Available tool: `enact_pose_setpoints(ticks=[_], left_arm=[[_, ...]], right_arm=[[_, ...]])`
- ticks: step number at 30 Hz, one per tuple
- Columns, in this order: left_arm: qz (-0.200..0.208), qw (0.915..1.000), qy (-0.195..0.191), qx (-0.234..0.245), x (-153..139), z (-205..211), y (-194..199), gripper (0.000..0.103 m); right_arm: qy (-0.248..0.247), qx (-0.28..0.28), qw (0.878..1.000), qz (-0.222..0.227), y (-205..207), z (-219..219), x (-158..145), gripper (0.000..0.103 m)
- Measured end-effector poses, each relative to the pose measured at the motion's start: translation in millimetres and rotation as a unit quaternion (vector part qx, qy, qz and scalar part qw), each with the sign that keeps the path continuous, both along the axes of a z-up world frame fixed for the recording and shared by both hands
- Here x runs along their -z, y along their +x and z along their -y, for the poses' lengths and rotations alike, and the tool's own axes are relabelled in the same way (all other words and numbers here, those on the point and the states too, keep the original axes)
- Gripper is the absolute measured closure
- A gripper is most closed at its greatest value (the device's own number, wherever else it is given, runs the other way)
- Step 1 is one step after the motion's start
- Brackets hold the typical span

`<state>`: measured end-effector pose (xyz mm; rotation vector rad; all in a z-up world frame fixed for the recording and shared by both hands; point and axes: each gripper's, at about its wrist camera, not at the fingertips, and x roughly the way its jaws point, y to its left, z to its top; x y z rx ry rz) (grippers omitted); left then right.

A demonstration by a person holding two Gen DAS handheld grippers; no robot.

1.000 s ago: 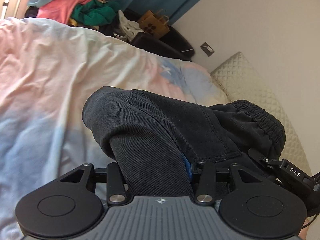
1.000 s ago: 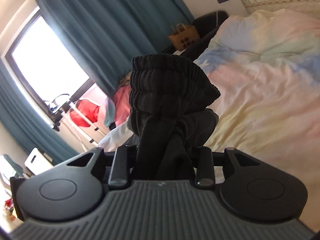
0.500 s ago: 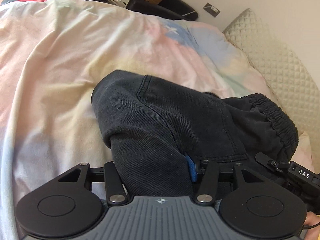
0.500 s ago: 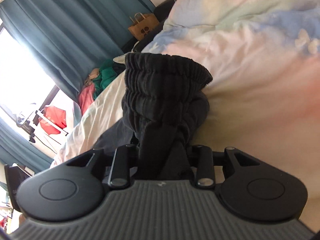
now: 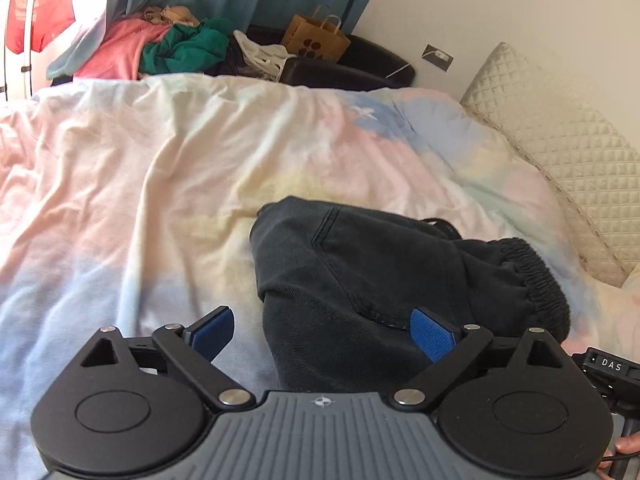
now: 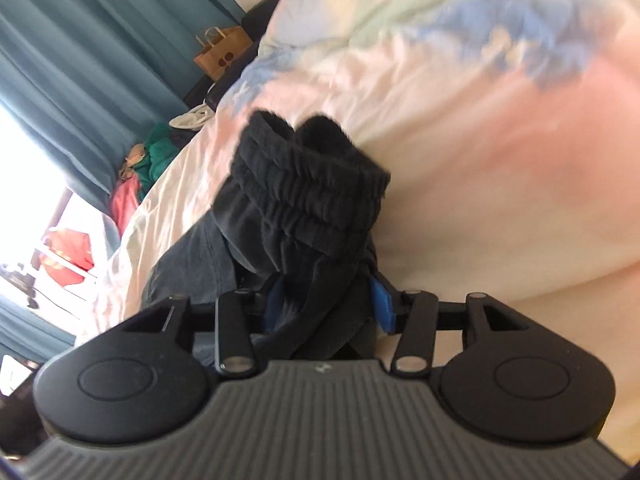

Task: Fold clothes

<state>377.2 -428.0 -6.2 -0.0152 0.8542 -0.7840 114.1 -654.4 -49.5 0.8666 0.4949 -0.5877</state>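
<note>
Black trousers [image 5: 360,272] with an elastic waistband lie bunched on the pastel duvet [image 5: 160,184]. In the left wrist view my left gripper [image 5: 324,332] is open, its blue pads [image 5: 434,334] spread to either side of the near fold, which rests loose between them. In the right wrist view my right gripper [image 6: 328,308] is shut on the gathered cloth just below the ribbed waistband [image 6: 312,184], holding that end slightly off the duvet [image 6: 480,160]. A blue pad [image 6: 382,308] shows beside the pinched cloth. The other right pad is mostly hidden.
A quilted cream pillow [image 5: 560,148] lies at the bed's right. Beyond the far edge are a heap of pink and green clothes [image 5: 168,44], a brown paper bag [image 5: 316,38], a black seat [image 5: 344,72] and teal curtains [image 6: 80,60].
My left gripper has opened and let go of the trousers' fold, which now lies on the duvet. Both cameras tilted. The right gripper still holds the waistband end, lower over the bed.
</note>
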Motion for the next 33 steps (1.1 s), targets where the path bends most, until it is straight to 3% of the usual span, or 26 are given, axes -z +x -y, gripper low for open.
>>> enact_pose_setpoints(ticks=[5,10,12,17,24,33], left_arm=[[0.069,0.9976,-0.006,-0.001,-79,-26,-44,0.001],[0.118,0.9929,-0.015,0.006,-146,-60,-107,0.0],[0.14,0.9899,-0.021,0.01,-171,-77,-137,0.0],[0.181,0.9829,-0.033,0.008,-214,-122,-204,0.0],[0.222,0.9747,-0.02,-0.016,-215,-191,-272,0.0],[0.262,0.9638,-0.001,-0.048,-184,-259,-332,0.0]], right_arm=[[-0.067,-0.031,0.997,0.003,-27,-25,-65,0.052],[-0.118,-0.068,0.99,0.032,-56,-64,-125,0.034],[-0.133,-0.082,0.987,0.04,-68,-82,-145,0.02],[-0.191,-0.115,0.974,0.044,-98,-142,-185,0.017],[-0.267,-0.15,0.951,0.043,-137,-234,-207,0.017],[-0.298,-0.144,0.942,0.053,-166,-309,-179,0.017]])
